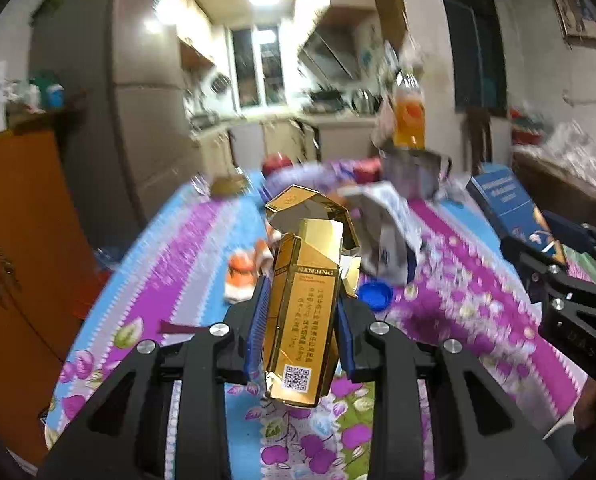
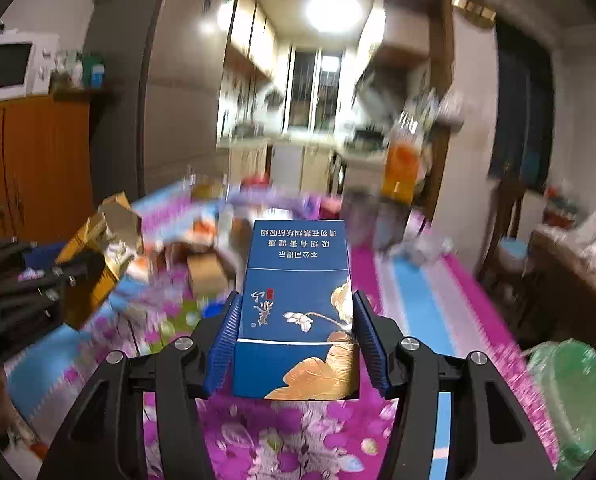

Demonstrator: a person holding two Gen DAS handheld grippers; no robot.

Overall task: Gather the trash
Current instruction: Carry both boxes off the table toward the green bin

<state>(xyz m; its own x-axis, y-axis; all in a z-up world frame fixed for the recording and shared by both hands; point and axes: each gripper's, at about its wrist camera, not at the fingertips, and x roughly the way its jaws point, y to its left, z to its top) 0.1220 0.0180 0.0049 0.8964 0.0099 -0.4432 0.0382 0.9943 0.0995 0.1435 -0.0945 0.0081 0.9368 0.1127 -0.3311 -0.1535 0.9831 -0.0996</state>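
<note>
Right now, through the left wrist view, I have the left gripper [image 1: 300, 332] clamped on a gold cigarette carton [image 1: 304, 312], which stands tall at the centre of the frame with its torn-open flap tipped away from me and its QR code near the bottom edge. Beyond it, on the floral tablecloth [image 1: 169, 264], more litter waits: a blue bottle cap [image 1: 375, 295] just right of the carton, a crumpled white wrapper [image 1: 386, 228] behind that, and an orange wrapper [image 1: 243, 274] to the left; an orange drink bottle [image 1: 408, 120] stands in the upper right, blurred. The other tool intrudes at the right edge. In the right wrist view, the right gripper [image 2: 298, 344] pinches a blue cigarette box [image 2: 298, 312] between its ribbed blue pads [image 2: 223, 344], dead centre and lifted clear of the cloth. At the lower right of the frame I see a green bag [image 2: 574, 400], probably the trash bag, though it is blurred and I cannot see its mouth. I judge I am mid-carry, both pieces picked up and neither dropped off. Next I need to swing each load over the bag's opening, release one at a time, and watch that the long gold carton does not catch the rim.
</note>
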